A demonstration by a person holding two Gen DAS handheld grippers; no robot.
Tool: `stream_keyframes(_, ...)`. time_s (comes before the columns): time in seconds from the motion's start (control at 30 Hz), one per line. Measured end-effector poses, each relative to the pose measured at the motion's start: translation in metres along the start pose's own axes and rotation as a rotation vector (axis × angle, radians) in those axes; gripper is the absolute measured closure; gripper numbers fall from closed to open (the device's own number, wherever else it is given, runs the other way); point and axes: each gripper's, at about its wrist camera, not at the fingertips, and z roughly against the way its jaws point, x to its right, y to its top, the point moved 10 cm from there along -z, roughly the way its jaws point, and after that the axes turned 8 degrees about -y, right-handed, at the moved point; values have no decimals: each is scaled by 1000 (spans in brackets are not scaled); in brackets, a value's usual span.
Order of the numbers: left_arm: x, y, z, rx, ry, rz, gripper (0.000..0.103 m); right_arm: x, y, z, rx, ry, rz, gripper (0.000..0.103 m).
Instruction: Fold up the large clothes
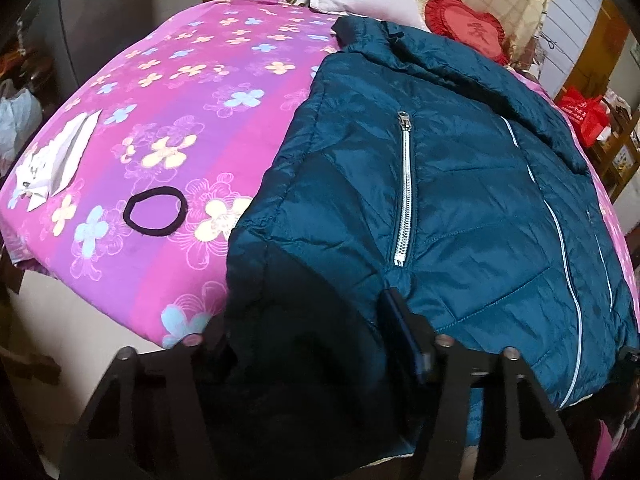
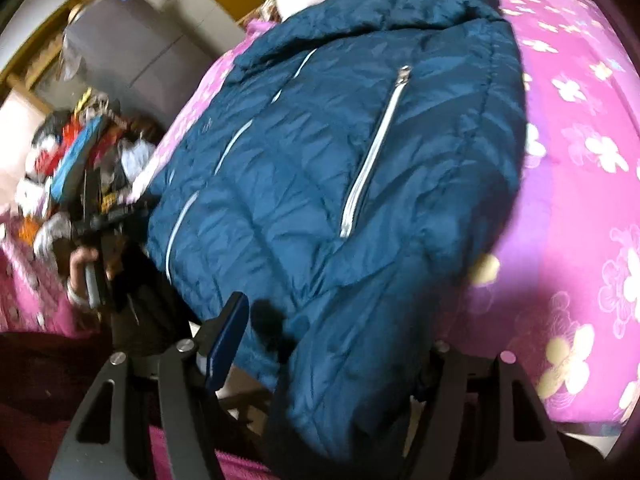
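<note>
Jacket (image 1: 460, 184) fabric fills the space ahead of both my claws: a teal quilted coat lying front-up on the pink flowered bedspread (image 1: 168, 120), collar at the far end, hem toward me. My left claw (image 1: 304, 344) sits at the hem's left corner; its jaws stand spread, with the dark cuff or hem fabric bunched between them and the blue-padded right finger (image 1: 404, 340) pressed against the cloth just below the silver pocket zipper (image 1: 404, 192). Whether it truly grips the cloth, I cannot tell. My right claw (image 2: 332, 356) is also spread wide, a fold of the jacket's lower edge draped between its fingers and over the right one; the blue-padded left finger (image 2: 226, 344) stands clear of the fabric. In that view, which is blurred, the other rig and hand (image 2: 84, 276) appear off to the left. Left of my left claw, well apart on the bedspread, lie a black hair tie (image 1: 154, 210) and some white paper (image 1: 60, 160).
</note>
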Motion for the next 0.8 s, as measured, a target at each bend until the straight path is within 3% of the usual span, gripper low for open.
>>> stream_keyframes(0.1, 4, 0, 3, 1, -23, -2, 89, -2, -1, -3, -8, -30, 32, 34)
stream_keyframes(0.23, 10, 4, 13, 22, -21, -35, 101, -8, 7, 3, 14, -85, 84, 69)
stream_keyframes(0.5, 16, 26, 36, 81, -66, 5, 103, -14, 33, 42, 124, -77, 129, 75)
stream_keyframes(0.8, 27, 72, 67, 193, -47, -30, 103, -13, 78, 83, 277, -70, 130, 76)
